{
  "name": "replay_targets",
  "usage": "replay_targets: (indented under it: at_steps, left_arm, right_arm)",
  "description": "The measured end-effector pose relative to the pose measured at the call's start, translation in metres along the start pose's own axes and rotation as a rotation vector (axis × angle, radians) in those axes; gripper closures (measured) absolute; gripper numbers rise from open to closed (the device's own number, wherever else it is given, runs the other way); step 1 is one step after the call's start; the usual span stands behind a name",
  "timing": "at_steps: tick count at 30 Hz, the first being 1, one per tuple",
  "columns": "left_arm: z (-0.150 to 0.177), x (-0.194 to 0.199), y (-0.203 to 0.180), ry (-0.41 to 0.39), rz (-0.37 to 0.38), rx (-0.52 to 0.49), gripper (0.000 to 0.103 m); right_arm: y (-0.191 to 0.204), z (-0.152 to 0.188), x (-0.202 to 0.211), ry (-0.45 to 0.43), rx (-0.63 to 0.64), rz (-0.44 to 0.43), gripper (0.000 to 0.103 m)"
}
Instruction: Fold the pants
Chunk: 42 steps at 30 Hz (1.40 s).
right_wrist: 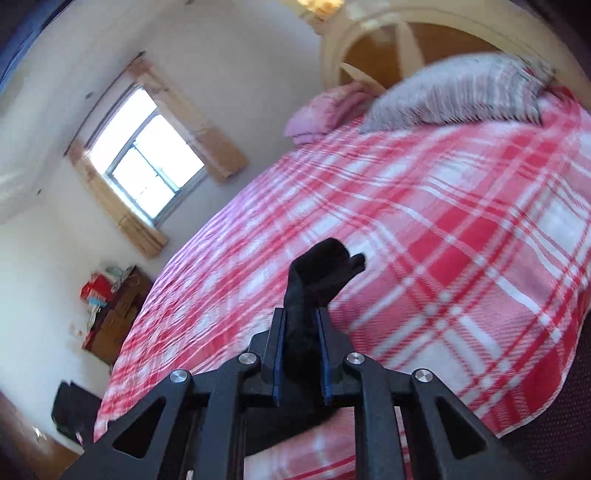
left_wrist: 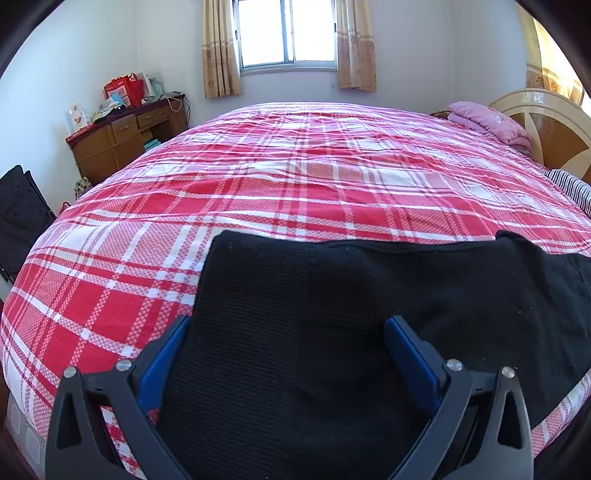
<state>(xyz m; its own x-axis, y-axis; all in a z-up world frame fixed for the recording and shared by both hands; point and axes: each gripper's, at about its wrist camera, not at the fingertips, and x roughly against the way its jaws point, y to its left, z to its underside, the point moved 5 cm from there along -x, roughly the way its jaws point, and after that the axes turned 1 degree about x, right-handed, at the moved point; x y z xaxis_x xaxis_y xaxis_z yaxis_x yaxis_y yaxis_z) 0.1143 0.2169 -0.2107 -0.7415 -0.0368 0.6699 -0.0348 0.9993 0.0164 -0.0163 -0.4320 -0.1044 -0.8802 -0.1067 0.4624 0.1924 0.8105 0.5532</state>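
Black pants (left_wrist: 351, 314) lie spread flat on the red and white plaid bed (left_wrist: 295, 184), near its front edge. My left gripper (left_wrist: 288, 328) is open, its blue-padded fingers spread wide over the left end of the pants. My right gripper (right_wrist: 300, 325) is shut on a bunched piece of the black pants (right_wrist: 321, 273) and holds it lifted above the plaid bed (right_wrist: 443, 240). The right wrist view is blurred and tilted.
A folded pink blanket (left_wrist: 487, 122) and a striped pillow (left_wrist: 569, 184) lie by the cream headboard (left_wrist: 546, 122) at the right. A wooden desk (left_wrist: 125, 140) with clutter stands at the far left under a curtained window (left_wrist: 288, 33). A black bag (left_wrist: 22, 221) sits left of the bed.
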Motion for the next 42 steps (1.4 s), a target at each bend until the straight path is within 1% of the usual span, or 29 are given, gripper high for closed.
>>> replay_targets:
  at_steps: [4,8,12,17,19,21,27,29,31,32,34,35,36,37,38,40,41,42]
  left_arm:
    - [0.000,0.000,0.000,0.001,-0.001,-0.001,0.000]
    - [0.000,0.000,-0.001,0.001,0.000,0.000,0.000]
    - [0.001,-0.001,0.000,0.002,0.005,-0.001,0.000]
    - [0.000,-0.001,0.001,0.001,0.007,0.000,0.000]
    - [0.000,0.000,0.001,0.000,0.007,0.000,0.000]
    - [0.000,0.000,0.001,-0.001,0.009,-0.001,0.000]
    - [0.000,0.001,0.001,-0.003,0.014,-0.001,0.000]
    - [-0.002,0.005,0.001,-0.003,0.014,-0.001,0.000]
    - [-0.007,0.014,0.003,-0.031,0.001,0.006,0.000]
    - [-0.012,0.023,0.003,-0.061,-0.015,0.002,0.000]
    - [-0.020,0.038,0.000,-0.108,-0.022,-0.012,0.000]
    - [-0.026,0.047,-0.005,-0.127,-0.004,-0.017,0.000]
    - [-0.029,0.052,-0.010,-0.133,0.021,-0.019,0.000]
    - [-0.033,0.056,-0.019,-0.134,0.057,-0.026,0.000]
    - [-0.035,0.060,-0.028,-0.130,0.092,-0.037,0.000]
    - [-0.037,0.067,-0.058,-0.105,0.191,-0.071,0.000]
    - [-0.038,0.068,-0.069,-0.097,0.224,-0.082,0.000]
    - [-0.037,0.069,-0.085,-0.082,0.276,-0.098,0.000]
  right_arm:
    - [0.056,0.004,-0.006,0.027,0.109,-0.075,0.087]
    - [0.116,0.017,-0.018,0.081,0.231,-0.160,0.087]
    - [0.175,0.040,-0.035,0.147,0.329,-0.259,0.087]
    - [0.227,0.071,-0.065,0.232,0.398,-0.353,0.087]
    - [0.247,0.088,-0.077,0.271,0.432,-0.382,0.088]
    - [0.264,0.108,-0.086,0.313,0.462,-0.403,0.088]
    - [0.290,0.163,-0.123,0.435,0.506,-0.431,0.088]
    - [0.296,0.183,-0.134,0.477,0.543,-0.426,0.088]
    - [0.298,0.204,-0.147,0.529,0.584,-0.410,0.087]
    - [0.298,0.214,-0.154,0.563,0.586,-0.408,0.087]
    - [0.294,0.232,-0.168,0.625,0.600,-0.384,0.086]
    - [0.291,0.236,-0.173,0.645,0.604,-0.368,0.083]
    - [0.288,0.239,-0.176,0.664,0.596,-0.359,0.073]
    - [0.285,0.239,-0.175,0.676,0.580,-0.366,0.057]
    - [0.283,0.235,-0.172,0.685,0.565,-0.385,0.052]
    - [0.280,0.224,-0.157,0.676,0.570,-0.428,0.051]
    - [0.277,0.215,-0.147,0.649,0.598,-0.425,0.051]
    - [0.274,0.207,-0.141,0.628,0.618,-0.413,0.051]
